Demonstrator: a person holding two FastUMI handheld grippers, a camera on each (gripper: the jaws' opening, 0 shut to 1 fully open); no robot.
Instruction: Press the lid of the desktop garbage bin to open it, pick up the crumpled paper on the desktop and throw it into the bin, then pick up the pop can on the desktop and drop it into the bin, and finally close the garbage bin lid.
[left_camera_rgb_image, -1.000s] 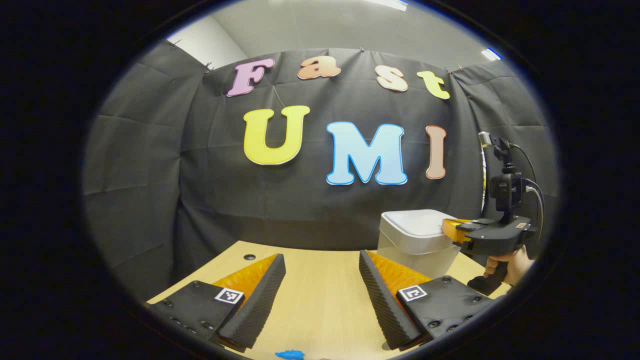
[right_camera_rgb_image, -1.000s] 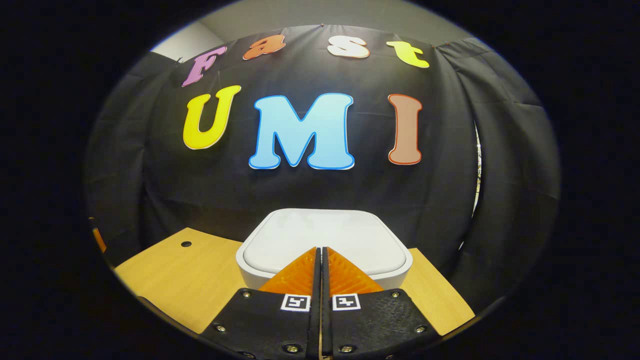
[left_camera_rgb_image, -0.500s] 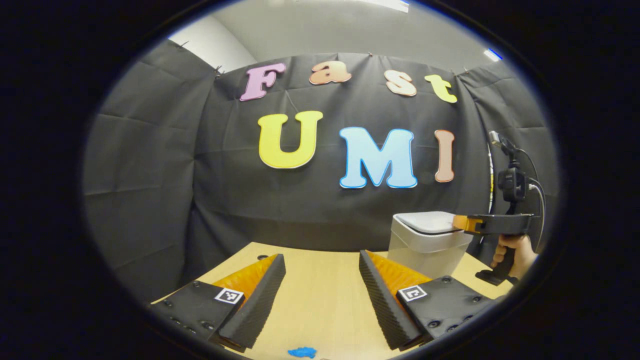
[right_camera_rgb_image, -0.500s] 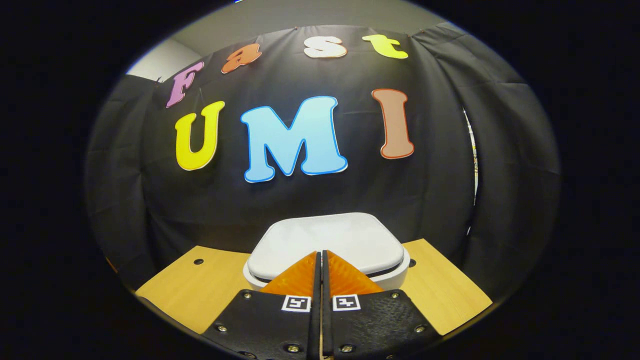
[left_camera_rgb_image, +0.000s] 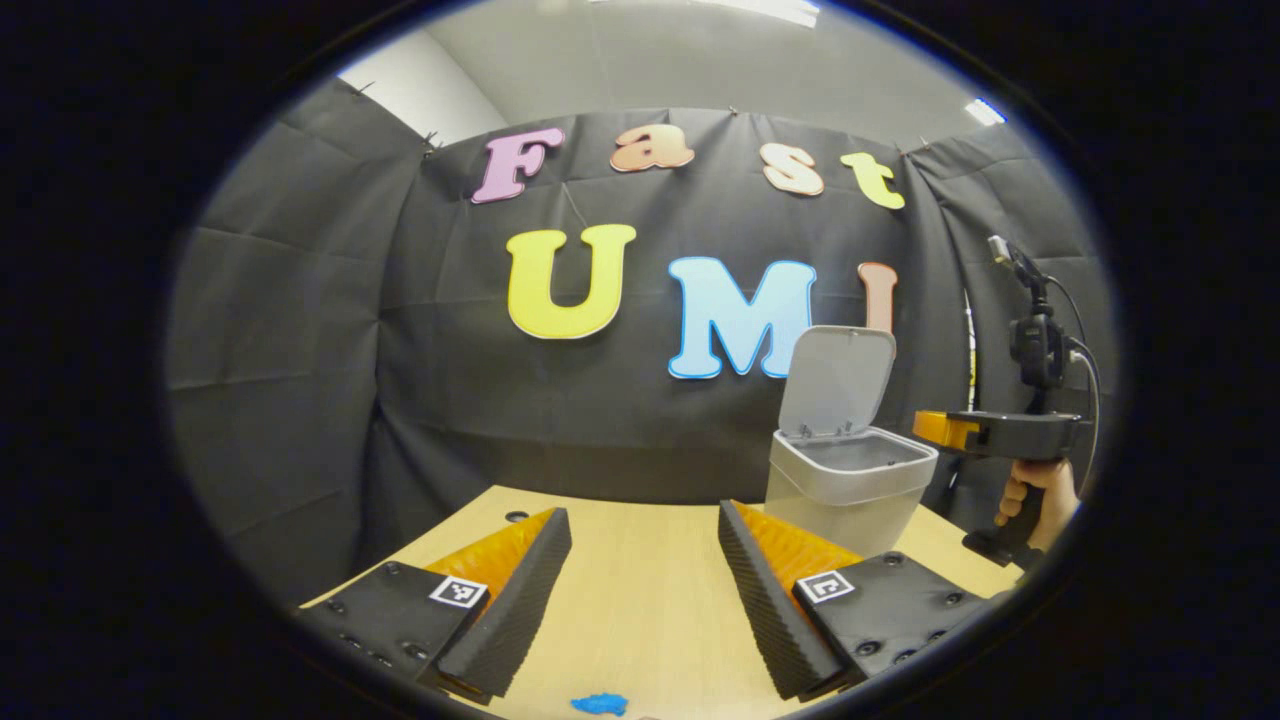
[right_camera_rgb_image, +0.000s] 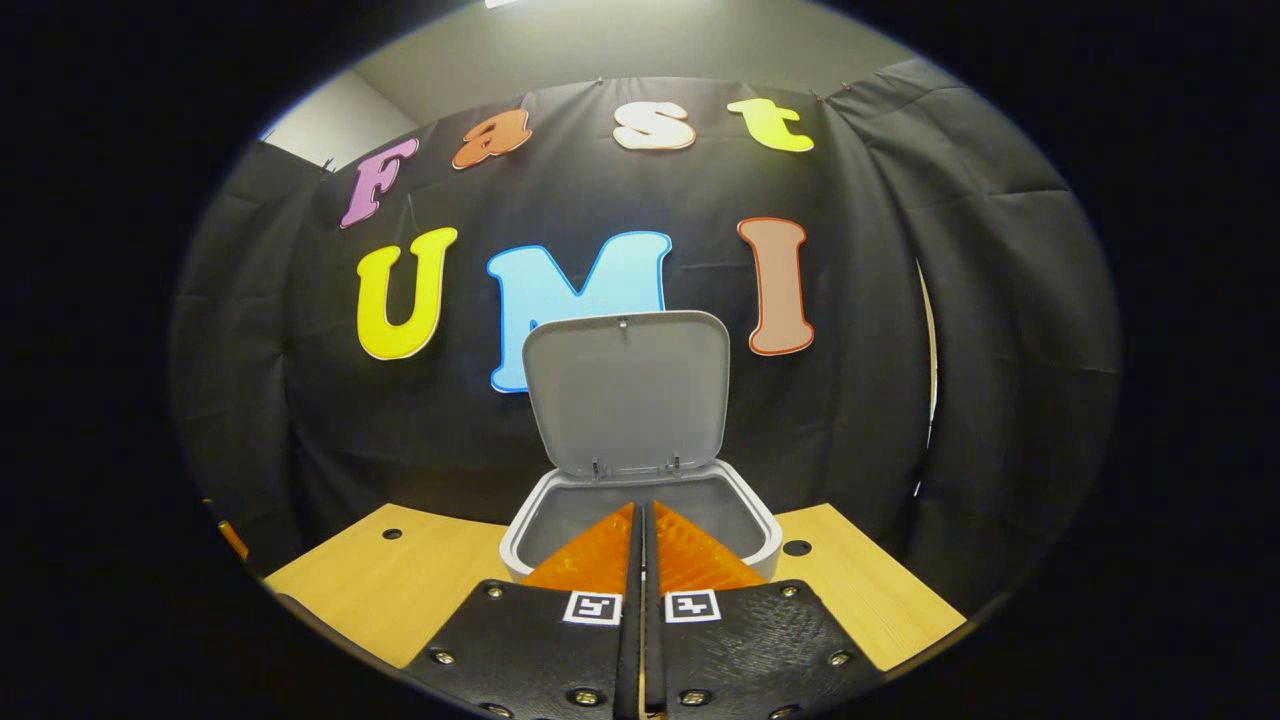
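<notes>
A light wooden table (left_camera_rgb_image: 640, 600) stands against the black cloth wall (left_camera_rgb_image: 300, 350). Near its far edge are small round holes (right_camera_rgb_image: 797, 548), one on each side in the right gripper view. A small blue scrap (left_camera_rgb_image: 600, 704) lies on the near edge. Above the cloth, a pale ceiling (left_camera_rgb_image: 650, 70) carries light strips (left_camera_rgb_image: 985, 112).

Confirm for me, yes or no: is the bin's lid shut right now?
No, the lid stands upright above the bin, leaving its top open.
</notes>
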